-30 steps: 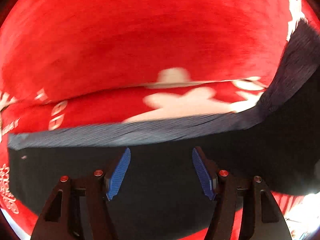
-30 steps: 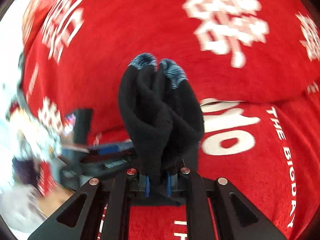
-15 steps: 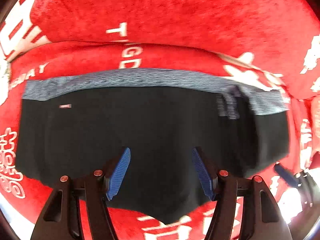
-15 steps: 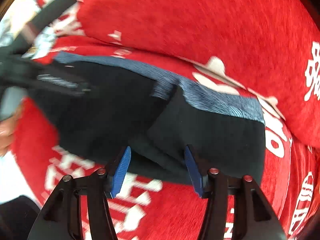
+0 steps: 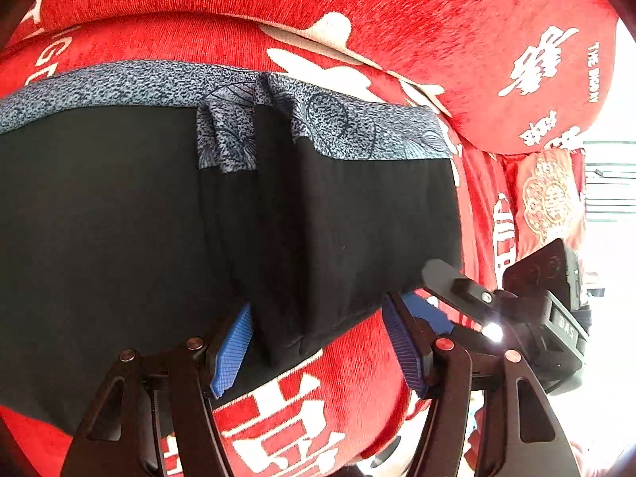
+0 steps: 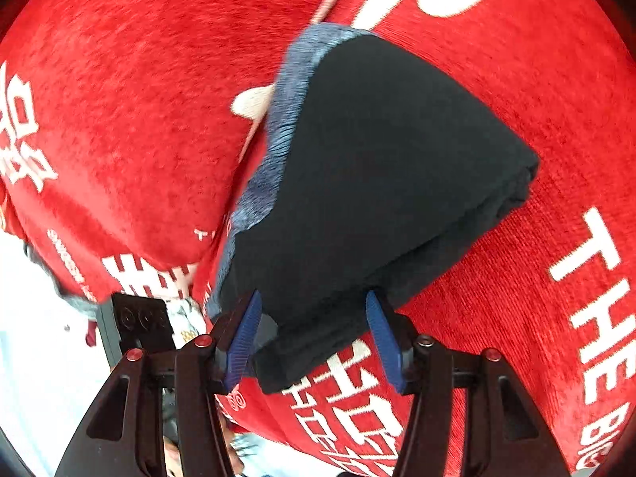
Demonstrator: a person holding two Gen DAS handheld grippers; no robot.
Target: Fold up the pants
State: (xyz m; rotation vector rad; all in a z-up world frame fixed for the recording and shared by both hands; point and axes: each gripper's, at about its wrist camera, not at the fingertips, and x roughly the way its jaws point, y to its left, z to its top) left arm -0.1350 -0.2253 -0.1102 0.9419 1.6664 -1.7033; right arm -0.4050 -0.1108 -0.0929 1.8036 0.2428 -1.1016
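The black pants with a blue-grey patterned waistband lie on a red couch seat, their right part folded over the middle. My left gripper is open, its blue pads straddling the near edge of the folded flap. My right gripper is open, its pads on either side of the folded black corner. The right gripper also shows at the right in the left wrist view.
The red couch cover with white lettering fills both views, with the back cushion behind the pants. A small red embroidered cushion sits at the far right. The seat's front edge runs close to the grippers.
The right gripper laid the bunched pant part down across the pants and opened. The left gripper drew back and right, still open, towards the folded flap.
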